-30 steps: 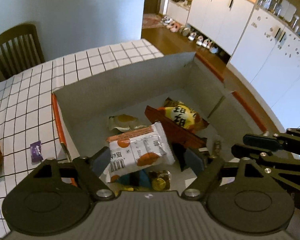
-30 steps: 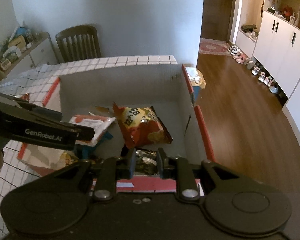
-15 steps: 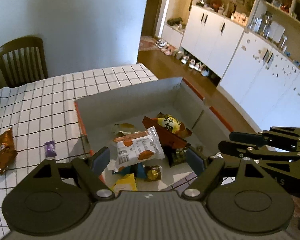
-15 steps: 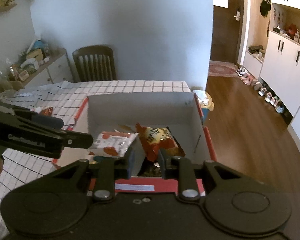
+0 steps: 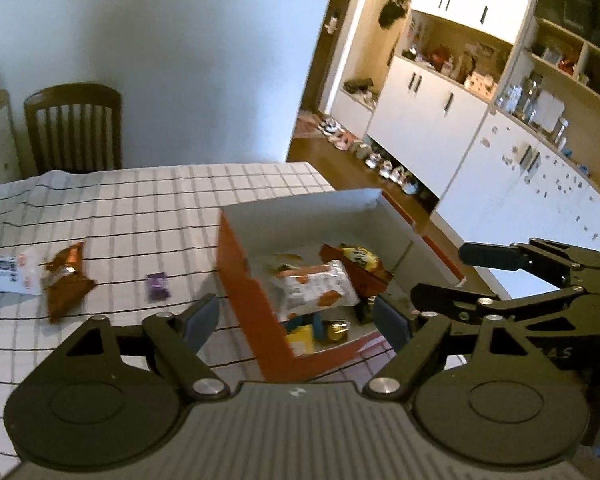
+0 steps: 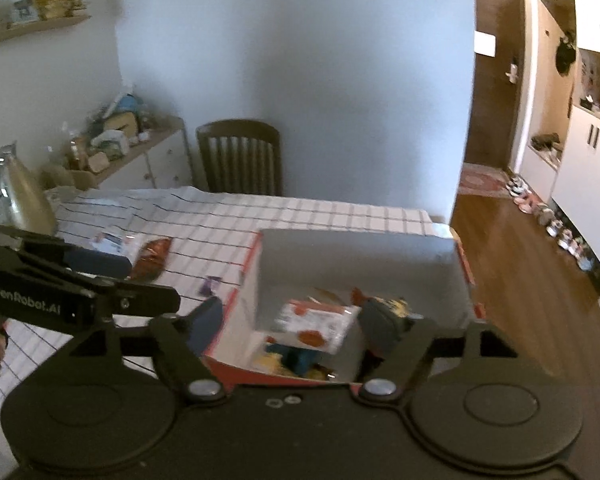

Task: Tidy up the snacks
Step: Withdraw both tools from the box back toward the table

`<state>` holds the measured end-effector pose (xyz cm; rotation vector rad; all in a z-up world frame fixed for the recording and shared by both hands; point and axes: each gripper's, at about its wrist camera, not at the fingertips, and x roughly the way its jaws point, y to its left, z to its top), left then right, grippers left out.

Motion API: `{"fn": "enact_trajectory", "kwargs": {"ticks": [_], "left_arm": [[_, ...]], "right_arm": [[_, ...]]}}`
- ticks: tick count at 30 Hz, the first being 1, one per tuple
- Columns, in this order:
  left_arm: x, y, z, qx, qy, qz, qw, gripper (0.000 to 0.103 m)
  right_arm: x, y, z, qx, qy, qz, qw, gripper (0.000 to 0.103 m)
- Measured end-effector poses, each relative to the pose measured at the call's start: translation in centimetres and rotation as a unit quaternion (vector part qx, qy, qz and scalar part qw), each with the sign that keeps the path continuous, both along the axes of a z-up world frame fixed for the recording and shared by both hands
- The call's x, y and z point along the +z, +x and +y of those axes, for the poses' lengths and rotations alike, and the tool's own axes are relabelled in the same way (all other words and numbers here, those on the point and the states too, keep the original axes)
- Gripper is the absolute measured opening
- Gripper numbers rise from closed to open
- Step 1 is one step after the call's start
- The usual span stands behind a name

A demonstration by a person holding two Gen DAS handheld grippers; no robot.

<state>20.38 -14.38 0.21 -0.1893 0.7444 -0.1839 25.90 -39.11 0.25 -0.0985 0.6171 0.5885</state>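
Both the left gripper (image 5: 296, 320) and the right gripper (image 6: 290, 328) hang wide open and empty above the red-sided box (image 5: 242, 276), which sits at the table's (image 5: 140, 208) right edge. Inside, a white-and-orange packet (image 5: 314, 286) lies tilted across other snacks. On the cloth left of the box lie a small purple sweet (image 5: 157, 286), its long axis toward the far edge, and a brown wrapper (image 5: 66, 280).

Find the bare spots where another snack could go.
Free: the checked tablecloth between the chair and the purple candy; inside the box, floor along its far wall. Crowded: the box's near end, under the white packet.
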Motion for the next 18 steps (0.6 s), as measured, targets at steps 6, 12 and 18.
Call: {"fn": "enact_trajectory", "kwargs": {"ticks": [6,12,18], "left_arm": [[-0.2,-2.1,4.9,0.024,-0.009,-0.008,0.9996,0.097],[-0.6,-3.3,9.4,0.058,0.006,-0.023,0.9980,0.103],[-1.5,-3.8,14.2,0.086,0.019,-0.032,0.9956,0.103]], "right_arm": [[0.6,-1.6,3.5,0.018,0.012,-0.008,1.000,0.102],[0.5,-2.6,7.6,0.025,0.015,-0.014,0.999,0.103],[-0.2,-3.2,11.4,0.023,0.019,-0.013,0.999,0.103]]}}
